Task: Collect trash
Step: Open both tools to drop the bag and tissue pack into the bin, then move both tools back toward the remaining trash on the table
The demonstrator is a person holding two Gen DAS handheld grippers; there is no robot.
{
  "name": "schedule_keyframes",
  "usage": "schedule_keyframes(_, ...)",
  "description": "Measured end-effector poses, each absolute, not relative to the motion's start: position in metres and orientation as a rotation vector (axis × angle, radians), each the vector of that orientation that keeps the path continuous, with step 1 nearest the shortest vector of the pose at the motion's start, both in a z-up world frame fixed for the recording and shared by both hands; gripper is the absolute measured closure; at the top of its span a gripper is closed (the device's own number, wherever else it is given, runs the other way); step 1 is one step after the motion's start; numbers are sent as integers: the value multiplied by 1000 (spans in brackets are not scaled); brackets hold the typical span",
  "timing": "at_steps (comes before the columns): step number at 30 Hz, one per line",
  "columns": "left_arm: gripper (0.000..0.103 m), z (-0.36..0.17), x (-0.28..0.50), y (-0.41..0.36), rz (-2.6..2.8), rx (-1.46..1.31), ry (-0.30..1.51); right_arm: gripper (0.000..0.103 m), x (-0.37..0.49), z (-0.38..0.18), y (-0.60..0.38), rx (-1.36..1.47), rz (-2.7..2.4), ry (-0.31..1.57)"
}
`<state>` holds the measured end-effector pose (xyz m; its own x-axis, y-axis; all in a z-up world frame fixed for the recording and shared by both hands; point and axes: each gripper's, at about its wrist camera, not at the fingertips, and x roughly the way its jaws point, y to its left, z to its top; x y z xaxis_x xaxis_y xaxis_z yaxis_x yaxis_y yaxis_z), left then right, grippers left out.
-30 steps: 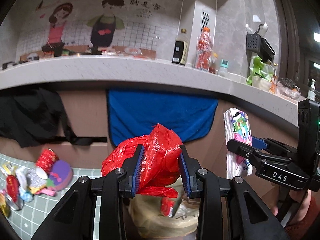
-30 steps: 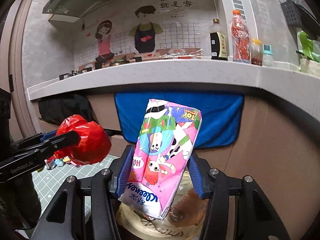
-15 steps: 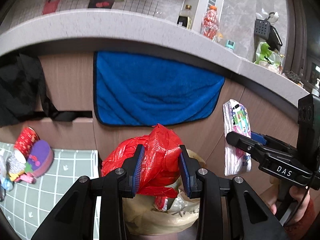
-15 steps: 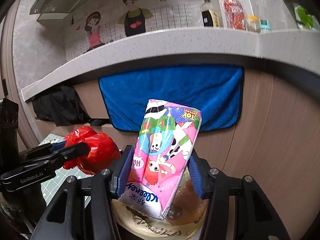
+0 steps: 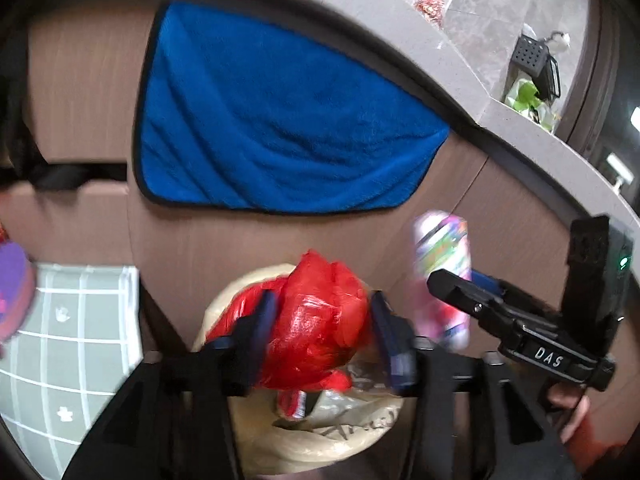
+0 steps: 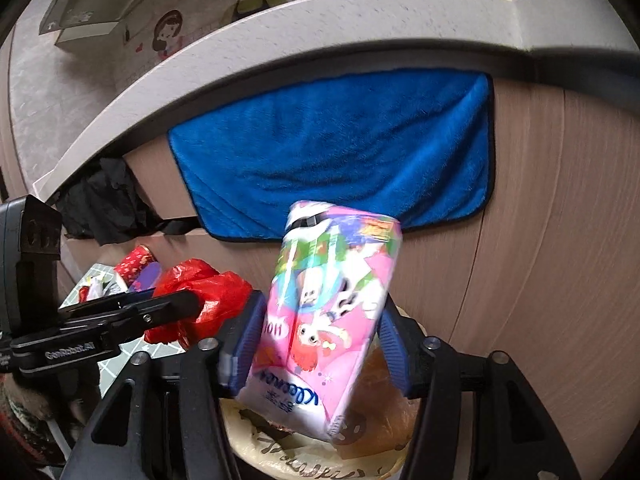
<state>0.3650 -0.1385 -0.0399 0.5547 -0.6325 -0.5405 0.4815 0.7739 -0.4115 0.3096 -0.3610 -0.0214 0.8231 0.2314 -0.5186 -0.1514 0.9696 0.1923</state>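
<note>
The left gripper (image 5: pixel 322 322) has its jaws pinching a crumpled red plastic bag (image 5: pixel 316 320). The bag bulges out between the two blue pads (image 5: pixel 386 332). Right under it sits a trash bag (image 5: pixel 320 436), tan and open at the top, with some wrappers inside.

The right gripper (image 6: pixel 320 344) has its jaws pinching a pink tissue pack (image 6: pixel 328 312) with cartoon pictures on it. The pack leans a bit, its top tipped toward 1 o'clock. It hangs over the same trash bag (image 6: pixel 304 456), whose rim shows below the pack.

From the right wrist view, the left gripper (image 6: pixel 188 304) and its red bag (image 6: pixel 200 300) are at 9 o'clock, just beside the pink pack. From the left wrist view, the right gripper (image 5: pixel 444 284) with the pink pack (image 5: pixel 442 276) is at 3 o'clock.

Behind both hangs a blue towel (image 5: pixel 280 120) on a brown cabinet front, under a gray table (image 6: pixel 280 40) edge. At 9 o'clock in the left view lies a green mat (image 5: pixel 72 344) with white lines. More small trash (image 6: pixel 132 272) lies far off at 9 o'clock in the right view, past the red bag
</note>
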Motion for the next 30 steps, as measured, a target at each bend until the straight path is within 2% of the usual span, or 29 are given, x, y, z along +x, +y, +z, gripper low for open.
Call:
schedule_keyframes(1,45,-43,370,-134,-656,-247,740,37,311,-24,-362,154,201,570)
schedule_keyframes(3,43,-43,372,-127,-639,-264,749,33,313,-29,-365,185,214,574)
schedule_keyframes(13,41,-26,342,-75,-481,-240,693,33,298,-25,-355,196,192,560)
schedule_keyframes(30,41,-33,247,106,-46,-192,589,33,262,12,-235,60,299,466)
